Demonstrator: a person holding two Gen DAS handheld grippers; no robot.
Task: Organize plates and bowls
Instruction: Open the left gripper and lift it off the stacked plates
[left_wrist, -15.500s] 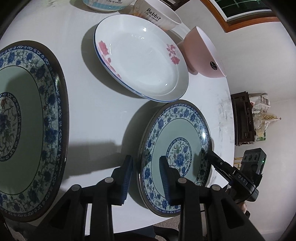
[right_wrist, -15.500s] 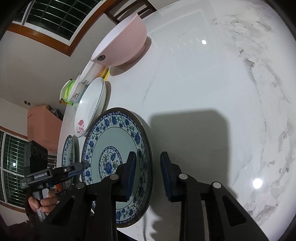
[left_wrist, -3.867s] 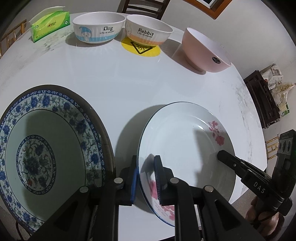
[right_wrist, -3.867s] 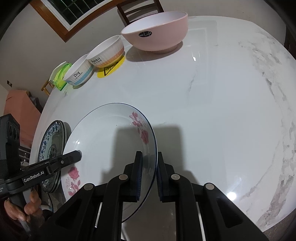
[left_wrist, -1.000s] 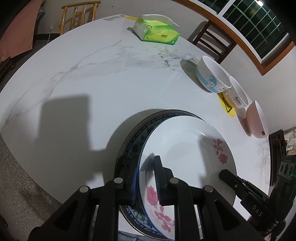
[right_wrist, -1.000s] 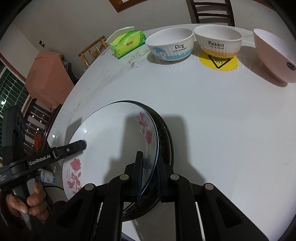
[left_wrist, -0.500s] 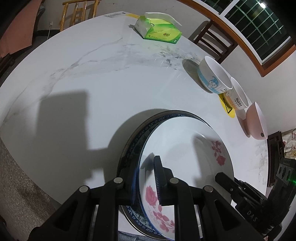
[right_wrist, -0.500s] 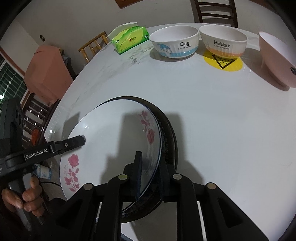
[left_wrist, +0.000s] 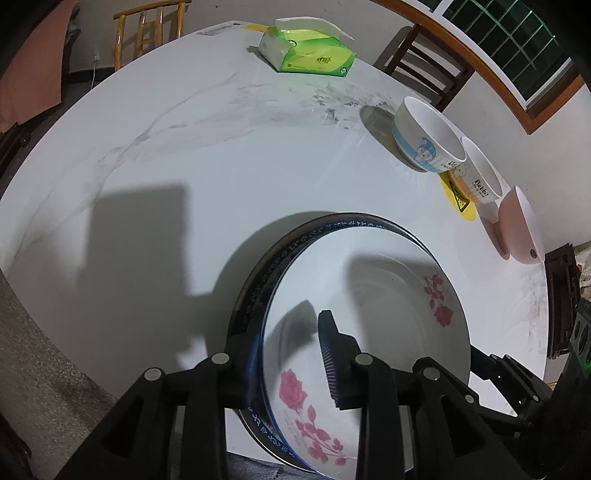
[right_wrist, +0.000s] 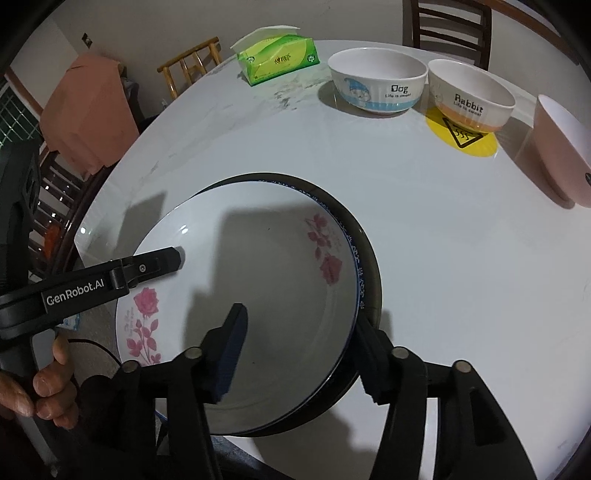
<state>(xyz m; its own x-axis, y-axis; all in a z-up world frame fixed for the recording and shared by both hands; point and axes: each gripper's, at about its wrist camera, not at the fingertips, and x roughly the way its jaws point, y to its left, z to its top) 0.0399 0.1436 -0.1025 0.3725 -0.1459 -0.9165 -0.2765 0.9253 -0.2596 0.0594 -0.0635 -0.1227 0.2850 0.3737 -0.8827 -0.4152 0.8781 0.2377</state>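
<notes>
A white plate with pink roses (left_wrist: 384, 306) (right_wrist: 266, 295) lies on top of the stacked blue-patterned plates (left_wrist: 280, 254) (right_wrist: 369, 280) at the near edge of the round white table (left_wrist: 221, 166). My left gripper (left_wrist: 288, 354) is open, its jaws standing either side of the stack's near rim. My right gripper (right_wrist: 299, 354) is open, its jaws standing either side of the opposite rim. A Dog bowl (right_wrist: 376, 81), a Rabbit bowl (right_wrist: 471, 98) and a pink bowl (right_wrist: 561, 147) stand in a row at the far side.
A green tissue pack (left_wrist: 310, 55) (right_wrist: 277, 59) lies at the table's far edge. A yellow warning mat (right_wrist: 461, 138) lies under the Rabbit bowl. Wooden chairs (right_wrist: 447, 18) stand around the table. The table edge runs right under the stack.
Both grippers have opened and let go of the rose plate, which has settled onto the blue-patterned stack. A second ago both were shut on its rim.
</notes>
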